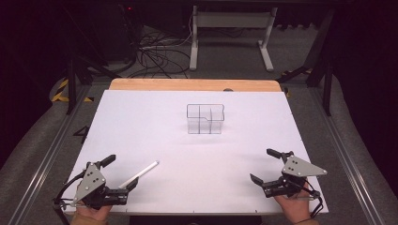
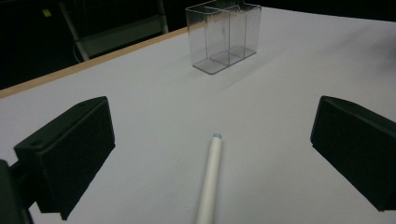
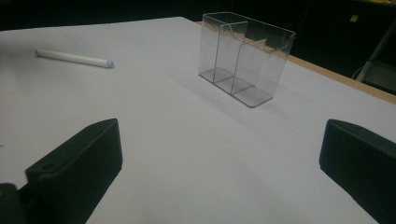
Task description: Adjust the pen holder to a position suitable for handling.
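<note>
- White sheet over the table [image 1: 155, 112], wooden edge at the far side, dark floor and a tangle of cables beyond: that's your stage.
- Far left, your left gripper [image 1: 120, 172] sits at the near edge of the sheet, jaws spread wide, nothing between the pads.
- Just right of it lies the white pen [image 1: 140, 174], flat on the sheet, its tip aimed up and to the right; its near end lies close by that gripper's inner jaw, and contact can't be made out from above.
- From the left gripper view the pen [image 2: 210, 177] runs straight up the middle between the two black jaws, clear of both.
- By the look of it, this is the approach: the pick-up hasn't begun. Next, you'd ease forward so the pads bracket the barrel, then close.
- Centre, well apart from the pen, stands the clear divided holder [image 1: 205, 119], upright, compartments empty; a likely destination.
- Right side, your right gripper [image 1: 268, 165] waits at the near edge, jaws equally wide, holding nothing and touching nothing, pointed toward the holder [image 3: 244, 56].
</note>
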`<action>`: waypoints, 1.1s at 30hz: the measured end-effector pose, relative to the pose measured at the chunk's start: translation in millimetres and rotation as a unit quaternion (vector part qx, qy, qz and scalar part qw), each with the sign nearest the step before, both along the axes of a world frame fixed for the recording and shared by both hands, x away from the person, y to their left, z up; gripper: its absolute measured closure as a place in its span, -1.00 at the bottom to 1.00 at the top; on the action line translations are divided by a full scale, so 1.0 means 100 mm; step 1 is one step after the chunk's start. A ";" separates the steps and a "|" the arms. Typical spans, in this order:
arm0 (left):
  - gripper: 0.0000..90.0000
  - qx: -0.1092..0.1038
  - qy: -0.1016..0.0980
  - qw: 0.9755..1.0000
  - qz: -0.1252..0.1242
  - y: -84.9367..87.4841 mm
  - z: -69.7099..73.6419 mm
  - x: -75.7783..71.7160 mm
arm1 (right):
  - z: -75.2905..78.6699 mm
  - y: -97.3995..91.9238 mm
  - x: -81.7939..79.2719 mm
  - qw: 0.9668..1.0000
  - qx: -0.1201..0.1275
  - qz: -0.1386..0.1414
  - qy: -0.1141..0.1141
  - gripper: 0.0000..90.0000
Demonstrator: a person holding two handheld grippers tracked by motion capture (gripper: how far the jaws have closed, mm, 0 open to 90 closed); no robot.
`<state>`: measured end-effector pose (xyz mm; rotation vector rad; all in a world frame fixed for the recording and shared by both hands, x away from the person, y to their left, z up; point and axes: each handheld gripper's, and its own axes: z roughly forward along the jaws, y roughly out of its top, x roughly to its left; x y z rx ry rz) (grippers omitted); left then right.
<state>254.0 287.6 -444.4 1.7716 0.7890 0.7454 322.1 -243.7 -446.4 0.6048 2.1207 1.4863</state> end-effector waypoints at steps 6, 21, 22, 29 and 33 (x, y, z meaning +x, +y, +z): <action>-1.00 -0.020 0.005 1.000 -0.005 0.02 0.01 0.00 | -0.01 0.00 -0.01 1.000 0.000 -0.001 -0.001 -0.99; -0.94 -0.020 0.016 1.000 -0.012 0.01 0.08 0.01 | -0.02 0.01 -0.02 1.000 -0.002 0.004 -0.002 -0.95; -0.94 -0.020 0.016 1.000 -0.012 0.01 0.08 0.01 | -0.03 0.01 -0.02 1.000 -0.003 0.003 -0.001 -0.95; -0.94 -0.016 0.030 0.999 -0.024 -0.06 0.16 0.10 | -0.03 -0.01 -0.03 1.000 -0.001 0.002 0.002 -0.94; -0.94 -0.007 0.032 0.999 -0.029 -0.11 0.23 0.16 | -0.03 -0.01 -0.03 1.000 -0.002 0.002 0.002 -0.94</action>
